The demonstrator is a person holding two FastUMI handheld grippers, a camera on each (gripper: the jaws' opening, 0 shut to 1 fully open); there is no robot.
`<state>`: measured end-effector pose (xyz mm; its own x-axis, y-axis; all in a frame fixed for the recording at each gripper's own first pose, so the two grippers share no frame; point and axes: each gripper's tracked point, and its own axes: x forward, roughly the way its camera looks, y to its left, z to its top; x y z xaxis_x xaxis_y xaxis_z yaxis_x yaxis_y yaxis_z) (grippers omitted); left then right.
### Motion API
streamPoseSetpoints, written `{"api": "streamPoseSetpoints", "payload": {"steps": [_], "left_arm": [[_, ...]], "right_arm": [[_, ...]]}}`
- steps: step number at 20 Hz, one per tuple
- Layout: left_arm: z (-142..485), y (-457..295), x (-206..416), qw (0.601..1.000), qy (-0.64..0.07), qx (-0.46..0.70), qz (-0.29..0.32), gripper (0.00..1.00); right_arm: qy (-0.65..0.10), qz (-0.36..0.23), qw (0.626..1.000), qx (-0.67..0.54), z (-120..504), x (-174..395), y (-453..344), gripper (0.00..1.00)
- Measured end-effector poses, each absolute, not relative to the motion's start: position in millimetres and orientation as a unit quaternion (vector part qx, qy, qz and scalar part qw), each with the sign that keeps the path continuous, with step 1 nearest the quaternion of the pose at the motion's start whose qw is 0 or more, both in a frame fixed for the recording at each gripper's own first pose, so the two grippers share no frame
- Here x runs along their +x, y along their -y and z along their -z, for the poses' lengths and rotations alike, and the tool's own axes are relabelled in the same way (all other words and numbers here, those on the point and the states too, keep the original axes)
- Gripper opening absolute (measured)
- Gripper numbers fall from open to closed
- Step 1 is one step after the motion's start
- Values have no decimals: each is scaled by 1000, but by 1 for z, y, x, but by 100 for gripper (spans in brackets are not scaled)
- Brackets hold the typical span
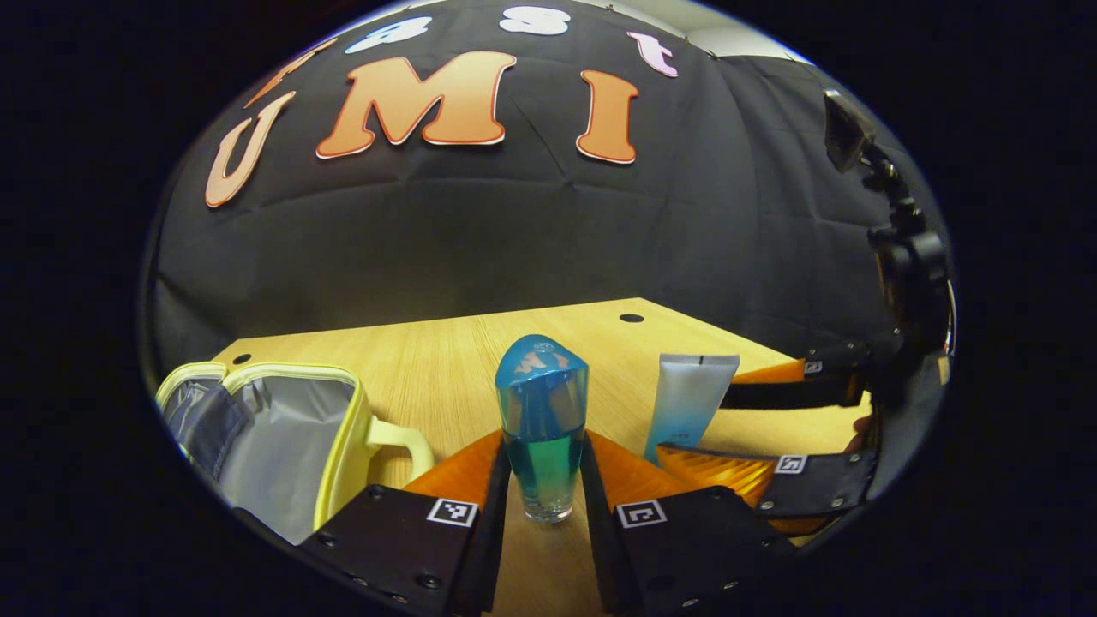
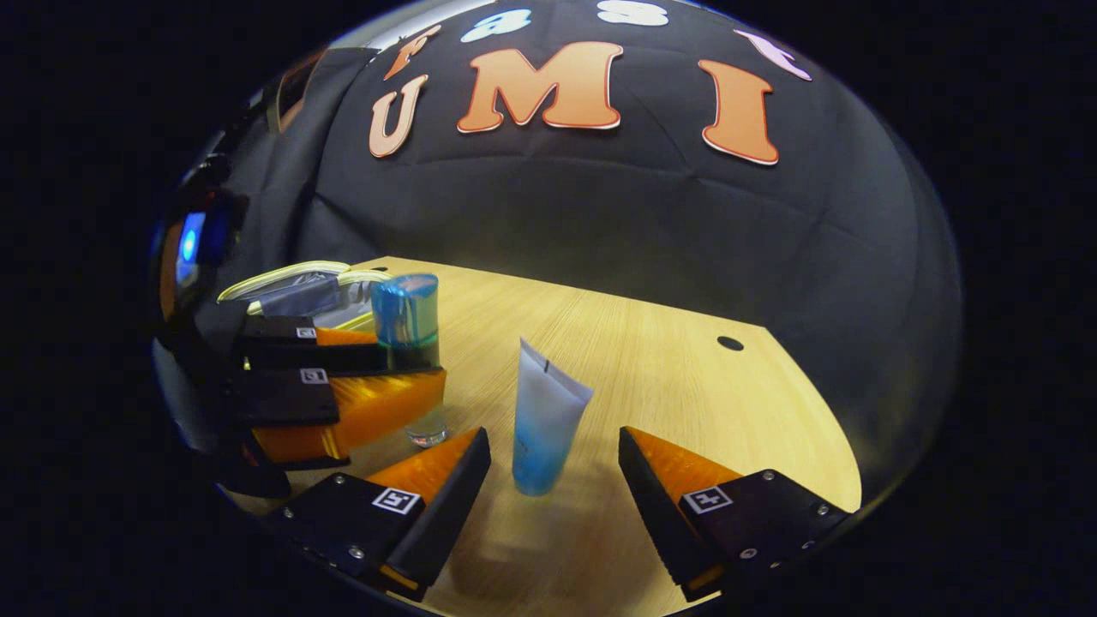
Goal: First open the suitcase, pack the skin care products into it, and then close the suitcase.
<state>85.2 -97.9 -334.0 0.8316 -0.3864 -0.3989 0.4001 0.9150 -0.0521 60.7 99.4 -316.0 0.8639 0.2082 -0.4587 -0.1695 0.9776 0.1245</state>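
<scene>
While our left gripper (image 1: pixel 542 467) clamps the blue bottle (image 1: pixel 540 420) beside the unzipped suitcase (image 1: pixel 283 437), our right gripper (image 2: pixel 553 467) sits spread wide w/ the tube (image 2: pixel 544 420) betw. its fingers, untouched.

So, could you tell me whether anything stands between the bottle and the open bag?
Nothing visible does. The bottle stands between the left tongs, and bare table lies between it and the bag; the tube stands on the other side.

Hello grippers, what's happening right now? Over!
Left gripper closed on blue bottle, upright on table. Right gripper open around standing tube, not touching. Suitcase open at left. Nothing in the way.
</scene>
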Motion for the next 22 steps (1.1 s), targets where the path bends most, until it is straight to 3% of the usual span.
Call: {"api": "streamPoseSetpoints", "payload": {"steps": [1,2,3,7,8,9,22], "left_arm": [[327,96,86,958,-201,16,205,45],[320,95,86,959,-197,15,204,44],[313,92,86,959,-194,16,204,44],[289,73,86,964,-183,26,193,44],[282,67,87,965,-181,29,186,44],[276,59,88,967,-181,32,178,44],[218,-92,83,974,-215,50,56,45]], "right_arm": [[-247,-102,963,44,319,61,-102,94],[-252,-103,961,47,321,63,-104,84],[-253,-106,960,49,322,64,-106,85],[-266,-114,956,51,329,65,-115,60],[-268,-115,955,61,330,68,-118,48],[-274,-121,952,72,327,64,-123,45],[-244,-131,957,89,208,68,-130,42]]}}
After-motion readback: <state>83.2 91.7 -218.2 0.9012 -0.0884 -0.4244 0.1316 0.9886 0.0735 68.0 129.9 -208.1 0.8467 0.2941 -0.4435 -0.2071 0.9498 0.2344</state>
